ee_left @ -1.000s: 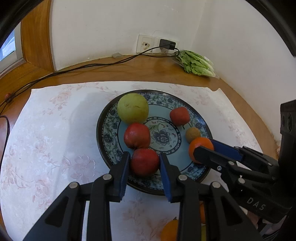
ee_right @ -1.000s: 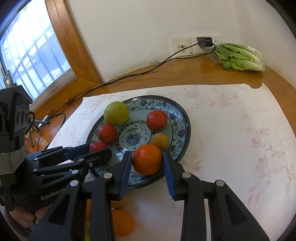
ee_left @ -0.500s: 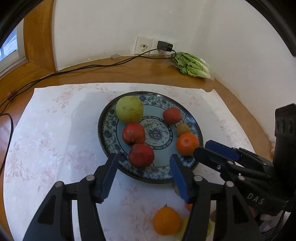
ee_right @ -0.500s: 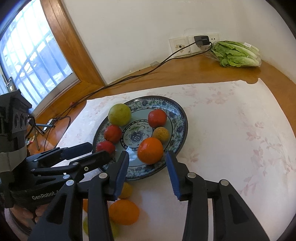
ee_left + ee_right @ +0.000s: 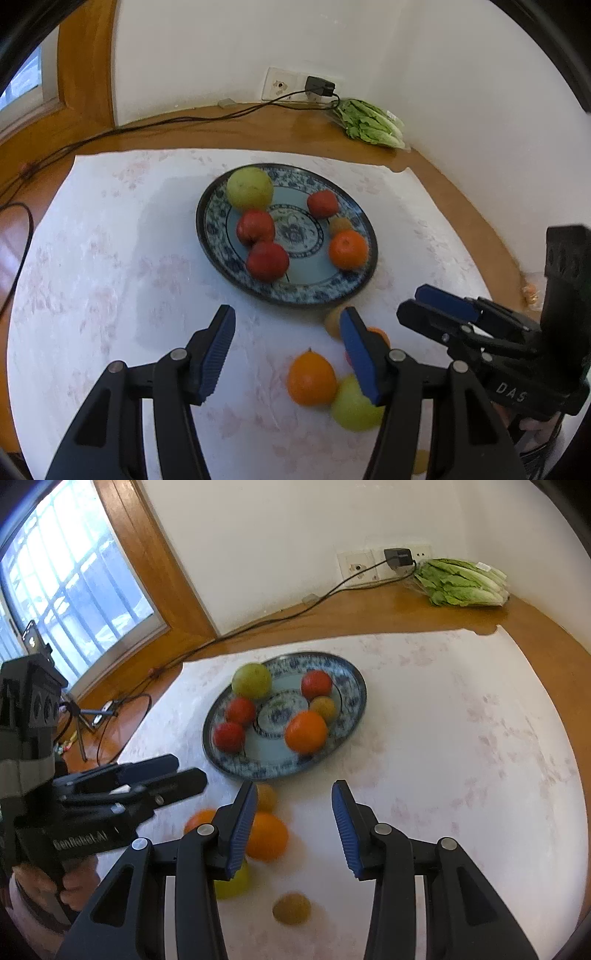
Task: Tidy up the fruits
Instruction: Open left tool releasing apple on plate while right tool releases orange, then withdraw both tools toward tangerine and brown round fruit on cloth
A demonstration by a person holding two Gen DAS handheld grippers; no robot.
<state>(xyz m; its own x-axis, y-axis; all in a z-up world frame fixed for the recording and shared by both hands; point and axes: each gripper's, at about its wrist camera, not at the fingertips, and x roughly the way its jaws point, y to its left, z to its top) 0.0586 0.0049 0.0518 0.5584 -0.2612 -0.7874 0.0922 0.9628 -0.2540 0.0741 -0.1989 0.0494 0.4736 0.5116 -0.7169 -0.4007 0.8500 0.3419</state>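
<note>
A blue patterned plate (image 5: 207, 236) on the white floral cloth holds a green fruit (image 5: 249, 187), two red apples (image 5: 267, 260), a red tomato (image 5: 323, 204), a small brown fruit (image 5: 340, 223) and an orange (image 5: 348, 249). My left gripper (image 5: 287, 317) hangs open and empty above the cloth, short of the plate's near rim. My right gripper (image 5: 294, 790) is also open and empty, just short of the plate (image 5: 280, 771). Loose fruit lies under both grippers: an orange (image 5: 267, 836), a green fruit (image 5: 351, 402) and a small brown fruit (image 5: 291, 908).
Bagged lettuce (image 5: 373, 123) lies at the back right by a wall socket (image 5: 280, 85) with a plugged-in charger; its cable (image 5: 166, 122) runs left along the wooden tabletop. A window (image 5: 74, 590) is at the left. A hand (image 5: 74, 882) holds the left gripper.
The left gripper let go of the nearest red apple and the right let go of the orange, both left on the plate. Both drew back and up, bringing the loose fruit into view.
</note>
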